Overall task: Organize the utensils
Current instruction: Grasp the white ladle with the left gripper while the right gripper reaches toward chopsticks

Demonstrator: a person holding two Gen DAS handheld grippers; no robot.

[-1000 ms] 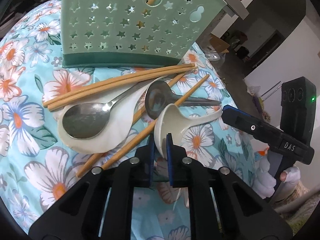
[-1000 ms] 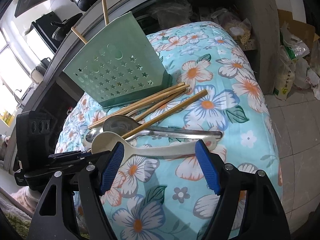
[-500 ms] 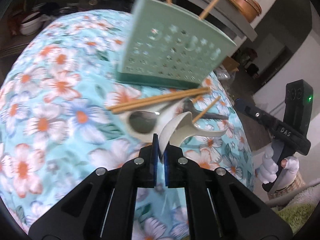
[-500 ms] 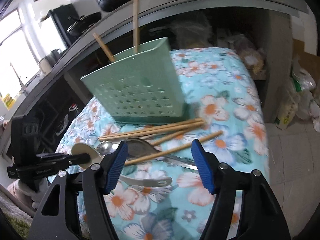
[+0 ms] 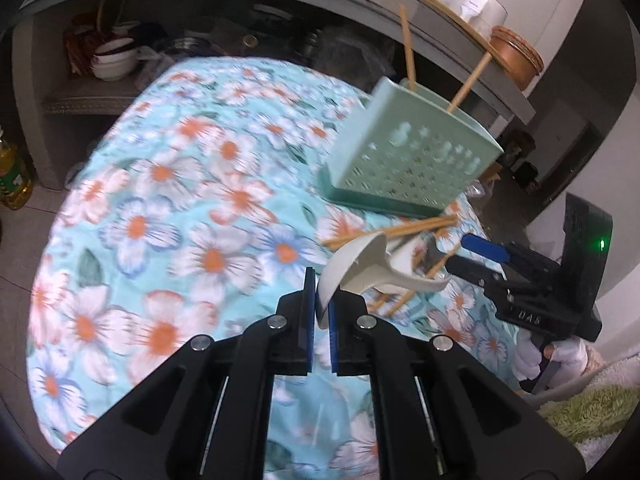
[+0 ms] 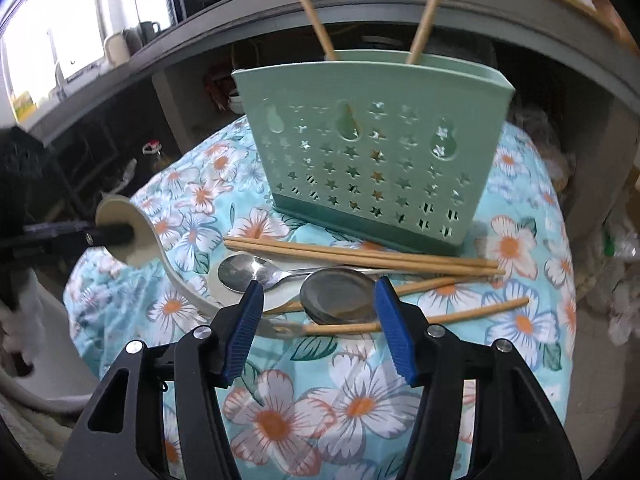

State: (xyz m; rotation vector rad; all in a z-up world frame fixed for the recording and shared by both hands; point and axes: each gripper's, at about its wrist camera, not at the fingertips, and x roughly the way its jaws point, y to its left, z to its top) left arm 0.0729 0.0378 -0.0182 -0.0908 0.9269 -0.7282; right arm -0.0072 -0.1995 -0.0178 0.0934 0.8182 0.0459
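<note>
Blue-padded, the left gripper (image 5: 322, 304) is clenched on the bowl rim of a white ceramic spoon (image 5: 360, 268), which is lifted clear of the flowered cloth (image 5: 180, 216), its bowl turned on edge and its handle running away to the right; in the right wrist view the same spoon (image 6: 132, 240) hangs at the left with its handle curving down toward the pile. The right gripper (image 6: 320, 312) hovers with its jaws spread wide and nothing between them, low over the heap of loose utensils. Directly ahead of its fingertips lie two metal spoons, the smaller one (image 6: 248, 272) resting in a second white ceramic spoon (image 6: 276, 300), and the larger one (image 6: 338, 294) showing the back of its bowl. Loose wooden chopsticks (image 6: 360, 254) lie across and under these spoons. Just behind the pile stands the mint-green perforated utensil holder (image 6: 372, 152), upright on the cloth, with two chopsticks (image 6: 426, 12) leaning out of its open top. From the left wrist view the holder (image 5: 412, 160) is up and to the right of the held spoon, well apart from it.
</note>
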